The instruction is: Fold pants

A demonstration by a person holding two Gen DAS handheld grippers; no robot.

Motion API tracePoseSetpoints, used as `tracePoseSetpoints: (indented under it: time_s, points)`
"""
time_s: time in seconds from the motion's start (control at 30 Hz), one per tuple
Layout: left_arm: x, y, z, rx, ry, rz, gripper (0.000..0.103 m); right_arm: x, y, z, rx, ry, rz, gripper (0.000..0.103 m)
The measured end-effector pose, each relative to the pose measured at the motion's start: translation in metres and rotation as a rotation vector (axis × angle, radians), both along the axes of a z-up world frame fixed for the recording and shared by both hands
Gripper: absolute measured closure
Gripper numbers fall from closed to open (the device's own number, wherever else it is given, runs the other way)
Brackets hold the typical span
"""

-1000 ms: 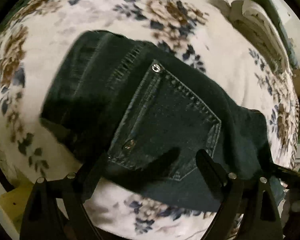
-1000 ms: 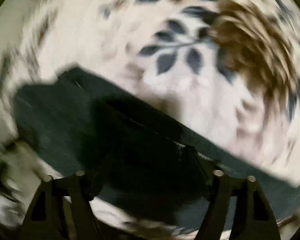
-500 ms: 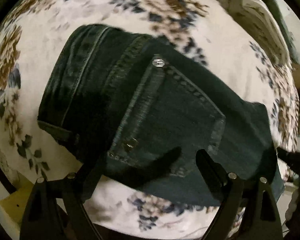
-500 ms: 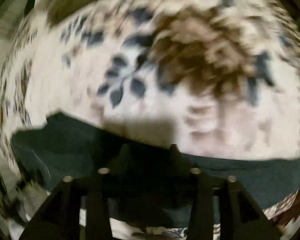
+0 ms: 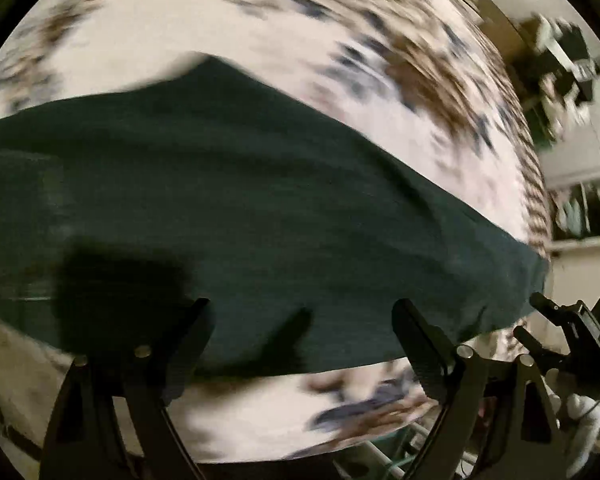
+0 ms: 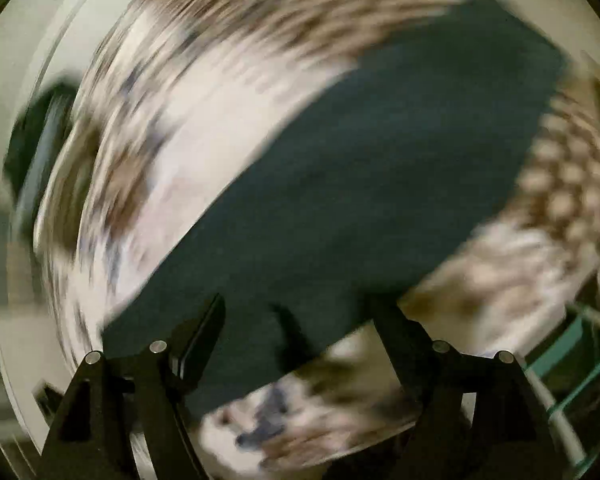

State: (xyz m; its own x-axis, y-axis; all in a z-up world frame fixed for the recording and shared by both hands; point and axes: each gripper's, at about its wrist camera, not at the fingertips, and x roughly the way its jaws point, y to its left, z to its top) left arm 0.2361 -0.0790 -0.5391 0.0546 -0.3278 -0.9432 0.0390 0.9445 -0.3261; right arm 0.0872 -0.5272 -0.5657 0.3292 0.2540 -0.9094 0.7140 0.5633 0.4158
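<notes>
The dark denim pants (image 5: 260, 200) lie flat on a floral bedspread (image 5: 140, 32) and fill the middle of the blurred left wrist view. My left gripper (image 5: 300, 312) is open and empty, its fingers just above the pants' near edge. In the right wrist view the pants (image 6: 360, 184) run as a dark band from lower left to upper right. My right gripper (image 6: 300, 308) is open and empty over the band's near end. The right gripper also shows at the lower right of the left wrist view (image 5: 572, 336).
The floral bedspread (image 6: 204, 128) surrounds the pants on all sides. The bed's right edge (image 5: 540, 184) drops off to cluttered shelves and furniture (image 5: 560, 52). A green-edged glass surface (image 6: 580, 360) sits low at the right of the right wrist view.
Both cameras have swung quickly. The left view has shifted from the back pocket to a plain leg part. The right gripper, which was shut half a second ago, now stands open.
</notes>
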Motion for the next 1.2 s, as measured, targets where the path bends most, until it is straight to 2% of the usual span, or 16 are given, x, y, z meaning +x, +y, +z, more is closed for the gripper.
tracePoseSetpoints:
  time_s: [0.1,0.13,0.17,0.23,0.27,0.53,0.6,0.63,0.73,0.8,0.83,0.9,0.93,1.0,1.07,1.2]
  points:
    - [0.006,-0.04,-0.018,-0.006,0.013,-0.042,0.013,-0.048,-0.084,-0.01,-0.012,-0.063,-0.216,0.031]
    - [0.008,-0.046,-0.026,0.004,0.025,-0.045,0.013,-0.059,-0.109,-0.018,-0.006,-0.09,-0.263,0.04]
    - [0.01,-0.051,-0.034,0.025,0.039,-0.044,0.013,-0.066,-0.127,-0.026,0.002,-0.107,-0.291,0.045]
    - [0.014,-0.054,-0.045,0.041,0.044,-0.028,0.002,-0.076,-0.159,-0.045,0.04,-0.165,-0.334,0.045]
    - [0.015,-0.055,-0.047,0.032,0.041,-0.018,0.0,-0.078,-0.172,-0.054,0.05,-0.185,-0.345,0.045]
    - [0.015,-0.07,-0.053,0.169,0.011,0.032,0.0,-0.077,-0.21,-0.087,0.177,-0.409,-0.416,0.047]
    - [0.016,-0.075,-0.054,0.195,0.015,0.044,0.0,-0.077,-0.213,-0.086,0.173,-0.424,-0.403,0.084]
    - [0.016,-0.076,-0.053,0.2,0.016,0.046,0.0,-0.076,-0.212,-0.084,0.161,-0.418,-0.393,0.094]
    - [0.016,-0.083,-0.054,0.204,0.0,0.06,0.0,-0.075,-0.21,-0.076,0.145,-0.472,-0.365,0.092]
    - [0.016,-0.092,-0.054,0.203,-0.011,0.061,0.0,-0.065,-0.207,-0.081,0.132,-0.436,-0.34,0.086]
    - [0.015,-0.101,-0.055,0.205,-0.016,0.063,0.0,-0.06,-0.209,-0.093,0.174,-0.415,-0.339,0.082]
    - [0.013,-0.105,-0.056,0.203,-0.019,0.066,0.0,-0.06,-0.213,-0.107,0.238,-0.417,-0.377,0.086]
    - [0.011,-0.104,-0.053,0.199,-0.019,0.067,0.0,-0.056,-0.206,-0.103,0.222,-0.425,-0.394,0.094]
    - [0.005,-0.097,-0.045,0.175,-0.029,0.074,0.0,-0.055,-0.199,-0.084,0.171,-0.437,-0.369,0.094]
    - [0.003,-0.087,-0.036,0.137,-0.05,0.086,0.0,-0.054,-0.186,-0.053,0.131,-0.474,-0.348,0.094]
    - [-0.007,-0.065,-0.006,0.122,-0.111,0.101,0.0,-0.049,-0.148,0.028,0.027,-0.538,-0.237,0.094]
